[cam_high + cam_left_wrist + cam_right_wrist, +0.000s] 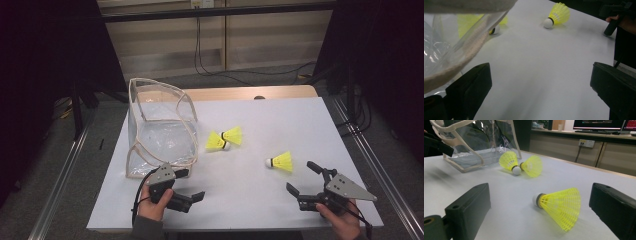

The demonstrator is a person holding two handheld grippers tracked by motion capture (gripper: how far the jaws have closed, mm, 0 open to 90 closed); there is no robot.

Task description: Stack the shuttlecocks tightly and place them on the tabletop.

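We have bagged nothing yet: all three yellow shuttlecocks (280, 161) lie outside the clear bag (159, 131), left gripper (192, 197) and right gripper (304, 181) both gaping empty.

Yellow shuttlecock (281, 161) lies sideways, near the touching pair (224, 138).

Yellow shuttlecocks (281, 161); clear bag (160, 127)

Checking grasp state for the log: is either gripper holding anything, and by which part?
Nothing is held. The left gripper is open by the clear bag; the right gripper is open, short of the nearest yellow shuttlecock, which lies on the table.
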